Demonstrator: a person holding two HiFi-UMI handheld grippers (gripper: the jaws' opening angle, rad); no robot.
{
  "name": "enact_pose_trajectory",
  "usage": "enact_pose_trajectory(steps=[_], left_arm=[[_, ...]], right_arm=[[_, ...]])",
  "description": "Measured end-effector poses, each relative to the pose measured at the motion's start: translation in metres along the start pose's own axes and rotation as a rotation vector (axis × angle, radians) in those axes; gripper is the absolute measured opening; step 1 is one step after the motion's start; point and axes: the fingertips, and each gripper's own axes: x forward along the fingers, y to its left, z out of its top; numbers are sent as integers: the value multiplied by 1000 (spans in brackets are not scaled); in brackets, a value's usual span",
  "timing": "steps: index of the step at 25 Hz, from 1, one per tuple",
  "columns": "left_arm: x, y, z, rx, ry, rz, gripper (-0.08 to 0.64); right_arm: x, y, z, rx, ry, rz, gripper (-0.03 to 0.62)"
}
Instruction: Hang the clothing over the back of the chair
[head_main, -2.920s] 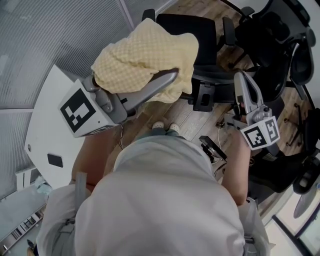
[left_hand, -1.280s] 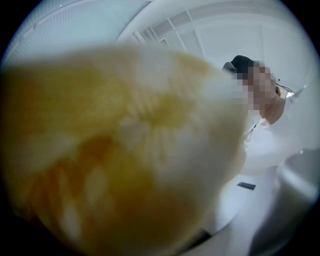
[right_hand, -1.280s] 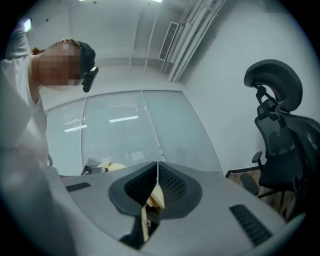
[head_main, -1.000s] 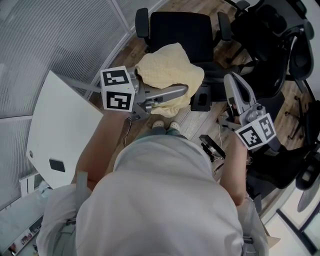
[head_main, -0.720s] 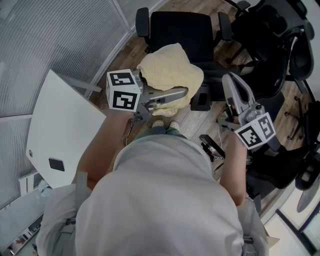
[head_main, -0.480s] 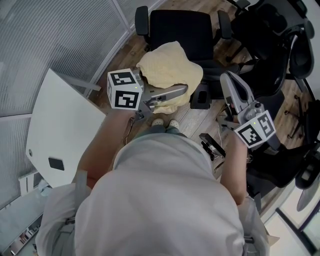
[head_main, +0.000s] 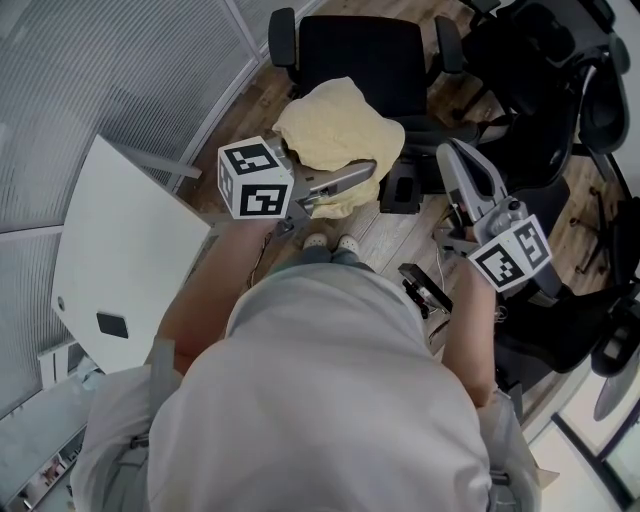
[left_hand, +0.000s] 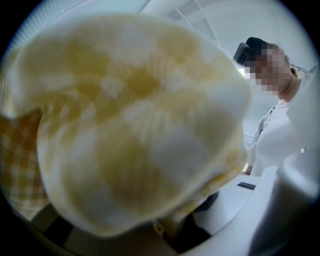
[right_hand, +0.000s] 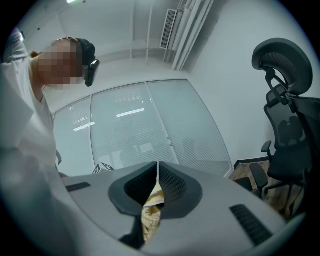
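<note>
**A:** What's in the head view, looking down?

**B:** White table (head_main: 120, 270) at 9 o'clock with a small dark rectangle (head_main: 111, 325) on it. Striped glass partition (head_main: 100, 70) up at 10–11. Wood plank floor (head_main: 400, 235) mid-frame, pale shoes (head_main: 330, 243) on it, and a black gadget with wires (head_main: 425, 290) just right of them.

**A:** And 2 o'clock?

**B:** A bunch of black office chairs (head_main: 560, 80). The right gripper view shows one with a headrest (right_hand: 285, 60).

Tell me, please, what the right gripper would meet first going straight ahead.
Probably the glass partition: in its own view nothing stands between the shut right gripper and that wall, though depth is hard to judge.
</note>
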Motion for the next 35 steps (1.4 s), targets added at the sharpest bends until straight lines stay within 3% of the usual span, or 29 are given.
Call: enact_pose_trajectory(steps=[5, 16, 23, 28, 31, 35], left_arm=[[2, 3, 0, 29, -9, 43, 140], [6, 3, -1, 185, -1, 184, 140], [10, 4, -6, 311, 55, 250, 140], [12, 6, -6, 346, 67, 268, 141], [14, 5, -7, 355, 73, 267, 141], [14, 4, -8, 371, 78, 266, 147]], right_arm=[[2, 2, -4, 7, 17, 12, 23], [12, 8, -16, 3, 54, 29, 23], [21, 7, -28, -3, 94, 37, 23], [26, 3, -29, -18, 97, 19, 26], [30, 2, -33, -15, 112, 17, 119], [37, 7, -39, 5, 131, 48, 161]])
